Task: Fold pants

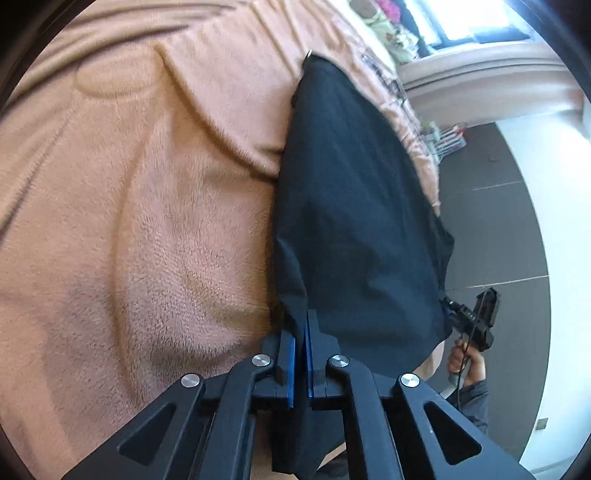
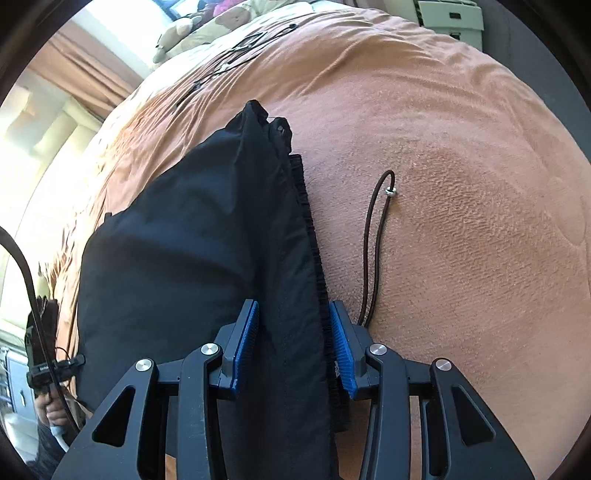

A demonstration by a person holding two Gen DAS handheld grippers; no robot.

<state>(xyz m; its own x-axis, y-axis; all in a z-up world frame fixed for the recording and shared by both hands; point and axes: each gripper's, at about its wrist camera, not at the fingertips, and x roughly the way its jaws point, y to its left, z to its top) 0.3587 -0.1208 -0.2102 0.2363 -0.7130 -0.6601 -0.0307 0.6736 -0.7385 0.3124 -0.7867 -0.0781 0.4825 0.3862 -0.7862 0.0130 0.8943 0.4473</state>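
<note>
Black pants (image 1: 354,206) lie folded lengthwise on an orange-brown fleece blanket (image 1: 129,184) near the bed's edge. My left gripper (image 1: 300,317) is shut on the near edge of the pants, and black cloth hangs down beneath its jaws. In the right wrist view the pants (image 2: 192,236) run away from me, with the gathered elastic waistband (image 2: 314,236) along their right side. My right gripper (image 2: 293,310) is shut on the thick waistband end, its blue pads (image 2: 245,332) pressing on both sides. A dark drawstring (image 2: 369,251) with a metal tip lies loose on the blanket (image 2: 461,184).
A hand (image 1: 461,362) holds the other gripper's handle beyond the pants' corner. Dark tiled floor (image 1: 491,221) lies past the bed edge. Patterned pillows (image 2: 207,26) and thin cables (image 2: 236,55) sit at the bed's far end, a pale storage box (image 2: 450,14) behind.
</note>
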